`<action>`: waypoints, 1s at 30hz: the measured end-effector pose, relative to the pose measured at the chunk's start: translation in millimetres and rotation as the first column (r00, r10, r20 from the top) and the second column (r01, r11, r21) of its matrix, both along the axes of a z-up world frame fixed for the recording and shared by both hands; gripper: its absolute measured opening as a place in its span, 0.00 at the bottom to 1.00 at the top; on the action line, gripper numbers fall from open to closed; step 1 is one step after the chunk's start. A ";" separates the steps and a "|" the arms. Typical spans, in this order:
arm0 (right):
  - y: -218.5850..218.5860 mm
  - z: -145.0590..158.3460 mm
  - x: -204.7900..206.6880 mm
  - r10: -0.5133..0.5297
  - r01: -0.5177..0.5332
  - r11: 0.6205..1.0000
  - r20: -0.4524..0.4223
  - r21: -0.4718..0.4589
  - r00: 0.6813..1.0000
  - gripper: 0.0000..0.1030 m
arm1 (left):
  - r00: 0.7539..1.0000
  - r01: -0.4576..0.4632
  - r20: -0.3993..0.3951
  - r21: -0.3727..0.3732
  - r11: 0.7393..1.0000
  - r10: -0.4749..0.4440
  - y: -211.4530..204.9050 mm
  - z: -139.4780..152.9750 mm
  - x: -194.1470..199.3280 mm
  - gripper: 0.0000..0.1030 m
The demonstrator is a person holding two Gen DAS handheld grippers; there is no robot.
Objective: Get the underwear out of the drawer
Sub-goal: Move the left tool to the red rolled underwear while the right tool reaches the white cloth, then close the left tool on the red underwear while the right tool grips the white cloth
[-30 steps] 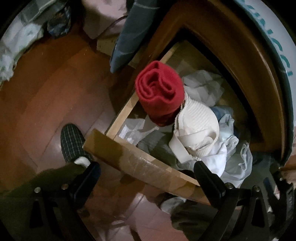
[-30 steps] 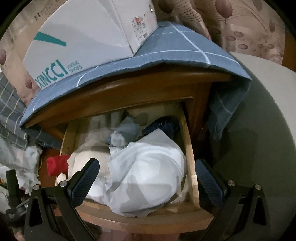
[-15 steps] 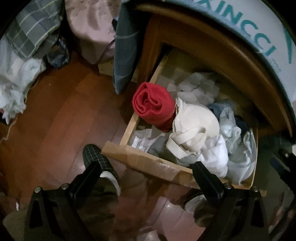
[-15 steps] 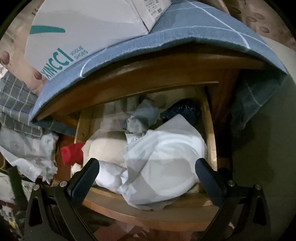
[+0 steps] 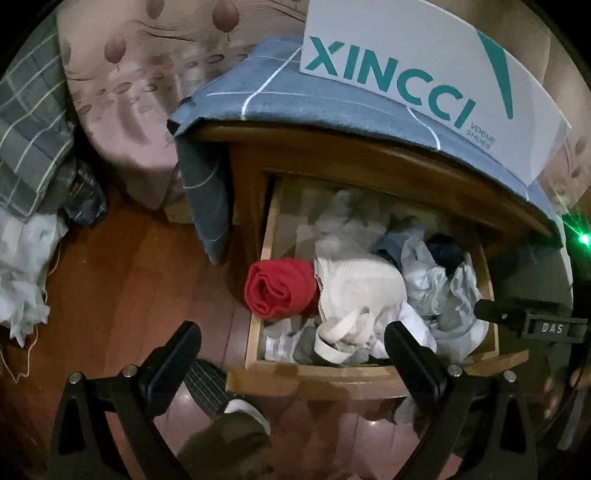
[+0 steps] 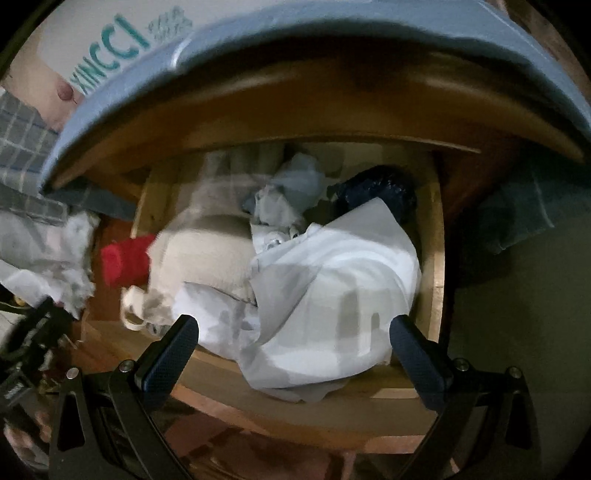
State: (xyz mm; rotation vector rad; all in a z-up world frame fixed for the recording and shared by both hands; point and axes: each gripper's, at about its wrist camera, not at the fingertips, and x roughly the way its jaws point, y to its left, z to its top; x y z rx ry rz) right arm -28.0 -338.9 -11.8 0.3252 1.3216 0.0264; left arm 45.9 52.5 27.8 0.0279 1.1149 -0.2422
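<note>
both grippers (image 5: 291, 354) (image 6: 293, 350) spread, drawer (image 5: 369, 373) heaped

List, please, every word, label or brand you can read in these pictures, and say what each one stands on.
"XINCCI": teal letters on the white shoe box atop the nightstand.
"VOGUE SHOES": small print beside that brand name on the same box.
"DAS": label on the right gripper, seen from the left wrist.
Right wrist view: box print too blurred.

drawer (image 5: 373, 373): wooden, pulled open | underwear (image 6: 332, 295): white, crumpled, heaped at drawer's front right
</note>
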 end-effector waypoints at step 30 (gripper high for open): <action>-1.7 -74.5 8.3 -0.034 0.011 0.990 -0.169 -0.137 0.985 0.56 | 0.982 -0.119 -0.174 -0.242 0.963 0.078 37.3 -33.1 22.5 0.99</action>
